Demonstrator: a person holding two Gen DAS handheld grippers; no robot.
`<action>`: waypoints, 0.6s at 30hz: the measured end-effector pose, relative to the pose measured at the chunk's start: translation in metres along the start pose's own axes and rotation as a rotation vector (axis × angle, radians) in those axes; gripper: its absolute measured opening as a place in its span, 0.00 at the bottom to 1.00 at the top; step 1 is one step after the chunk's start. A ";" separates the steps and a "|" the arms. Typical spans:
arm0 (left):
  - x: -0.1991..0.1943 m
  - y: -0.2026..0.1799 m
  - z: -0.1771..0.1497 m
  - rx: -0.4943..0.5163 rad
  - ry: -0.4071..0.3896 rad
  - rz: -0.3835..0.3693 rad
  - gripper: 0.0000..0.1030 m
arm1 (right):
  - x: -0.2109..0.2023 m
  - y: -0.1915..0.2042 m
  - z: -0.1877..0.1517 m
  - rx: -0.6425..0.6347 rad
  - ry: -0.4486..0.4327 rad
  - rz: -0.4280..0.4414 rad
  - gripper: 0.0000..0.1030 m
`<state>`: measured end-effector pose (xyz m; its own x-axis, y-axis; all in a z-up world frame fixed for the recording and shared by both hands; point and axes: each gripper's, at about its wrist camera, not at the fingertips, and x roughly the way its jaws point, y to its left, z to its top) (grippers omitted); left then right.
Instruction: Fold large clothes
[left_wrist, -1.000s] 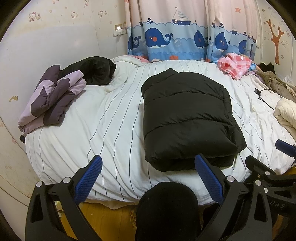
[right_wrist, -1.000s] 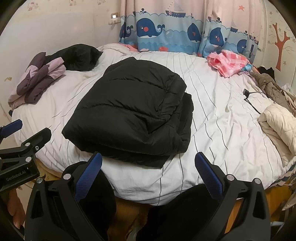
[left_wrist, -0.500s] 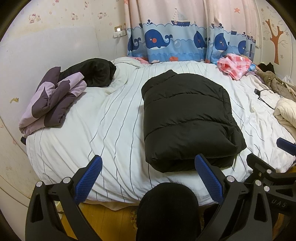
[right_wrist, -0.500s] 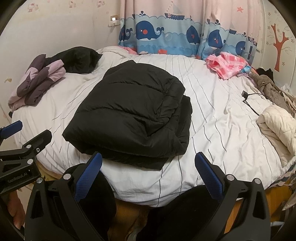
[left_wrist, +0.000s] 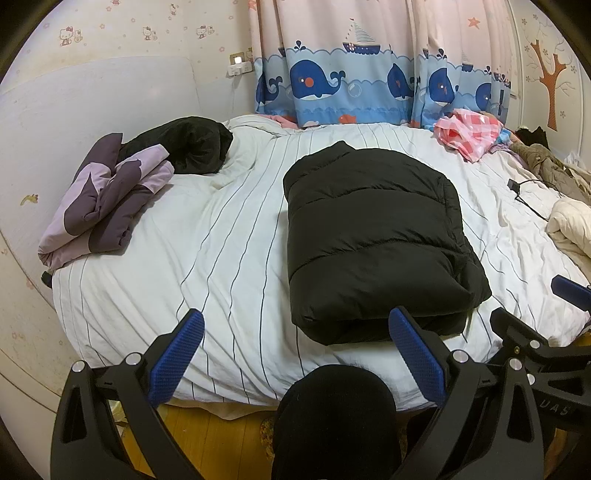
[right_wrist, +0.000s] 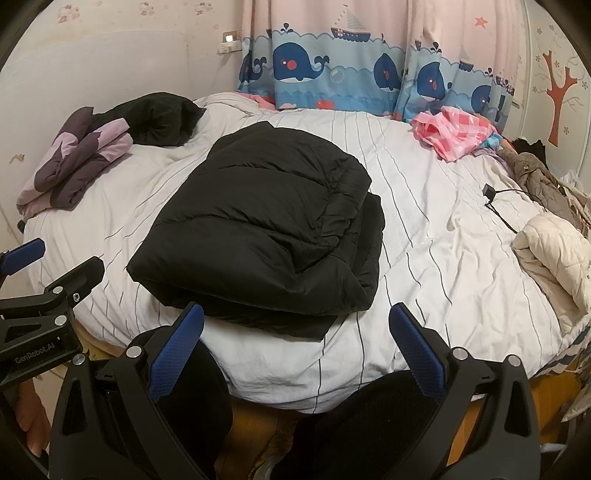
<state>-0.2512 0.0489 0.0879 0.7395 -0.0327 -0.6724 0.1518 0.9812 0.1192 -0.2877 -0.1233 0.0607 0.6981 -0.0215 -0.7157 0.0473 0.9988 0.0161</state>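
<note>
A black puffer jacket (left_wrist: 373, 236) lies folded into a thick rectangle on the white striped bed (left_wrist: 221, 251); the right wrist view shows the same jacket (right_wrist: 266, 229) in the middle of the bed (right_wrist: 436, 229). My left gripper (left_wrist: 295, 354) hangs open off the bed's near edge, short of the jacket and holding nothing. My right gripper (right_wrist: 295, 349) is open too, just in front of the jacket's near edge, nothing between its fingers. Each gripper shows at the side of the other's view.
A folded purple garment (left_wrist: 103, 199) and a black garment (left_wrist: 188, 147) lie at the bed's far left. A pink checked cloth (left_wrist: 469, 133) sits by the whale curtain (left_wrist: 351, 88). A cream jacket (right_wrist: 554, 254), a brown coat (right_wrist: 535, 177) and a charger cable (right_wrist: 496, 201) lie on the right. A person's dark-clad knees (right_wrist: 192, 398) are below.
Both grippers have drawn back and slightly up from the bed, so the jacket sits a little lower and farther in view. The jacket itself has not moved.
</note>
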 end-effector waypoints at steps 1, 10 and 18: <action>-0.001 -0.001 -0.001 0.000 0.000 0.001 0.93 | 0.000 0.000 0.000 0.000 -0.001 0.000 0.94; -0.002 -0.002 -0.001 0.000 -0.001 0.005 0.93 | 0.000 0.001 0.000 0.000 -0.001 -0.001 0.94; -0.004 -0.004 -0.004 -0.001 -0.002 0.005 0.93 | 0.000 0.001 0.000 -0.001 0.000 -0.001 0.94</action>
<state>-0.2568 0.0461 0.0874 0.7416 -0.0285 -0.6702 0.1478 0.9815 0.1218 -0.2878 -0.1219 0.0601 0.6980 -0.0230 -0.7158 0.0479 0.9987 0.0146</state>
